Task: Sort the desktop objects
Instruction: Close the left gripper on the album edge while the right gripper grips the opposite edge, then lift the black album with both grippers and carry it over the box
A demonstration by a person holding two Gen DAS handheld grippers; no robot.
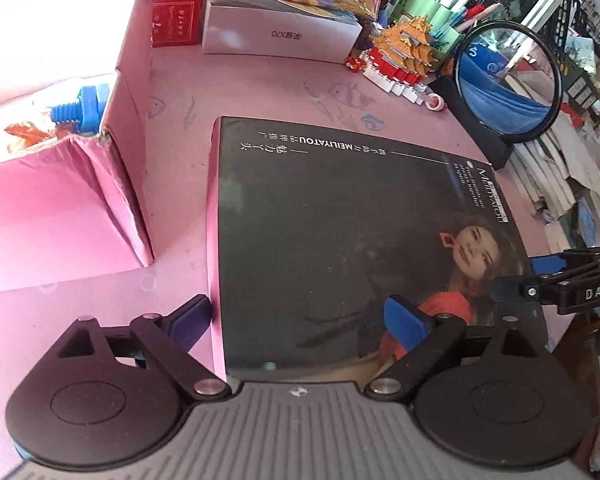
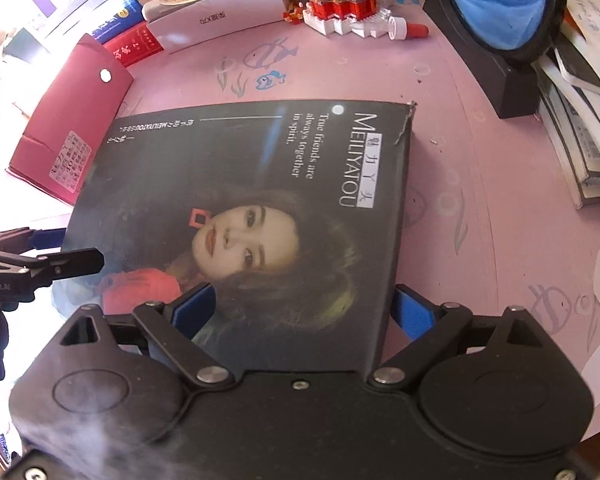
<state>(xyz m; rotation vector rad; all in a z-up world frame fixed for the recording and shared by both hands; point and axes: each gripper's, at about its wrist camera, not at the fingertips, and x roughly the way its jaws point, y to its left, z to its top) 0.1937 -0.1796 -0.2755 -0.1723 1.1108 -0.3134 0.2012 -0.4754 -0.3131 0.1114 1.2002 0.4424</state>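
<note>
A large flat dark box (image 1: pixel 340 240) with a printed portrait and the word MEILIYATOU lies on the pink counter (image 1: pixel 260 84), in the middle of it. The left hand-held gripper (image 1: pixel 298 320) is spread wide at the box's near left corner: its left finger sits on the counter just beside the box's left edge, its right finger over the lid. The right hand-held gripper (image 2: pixel 304 308) is also wide open, straddling the box's near right corner, left finger above the lid and right finger just outside the right edge. Neither has hold of anything I can see; whether the pads touch the box I cannot tell.

To the left stands a pink open carton (image 1: pixel 100 184) holding a blue plastic bolt (image 1: pixel 82 108). At the far side are a white box (image 1: pixel 276 28), a brick model of a temple (image 1: pixel 404 52), a round mirror on a black stand (image 1: pixel 508 80) and a green pen holder (image 1: pixel 440 12)
</note>
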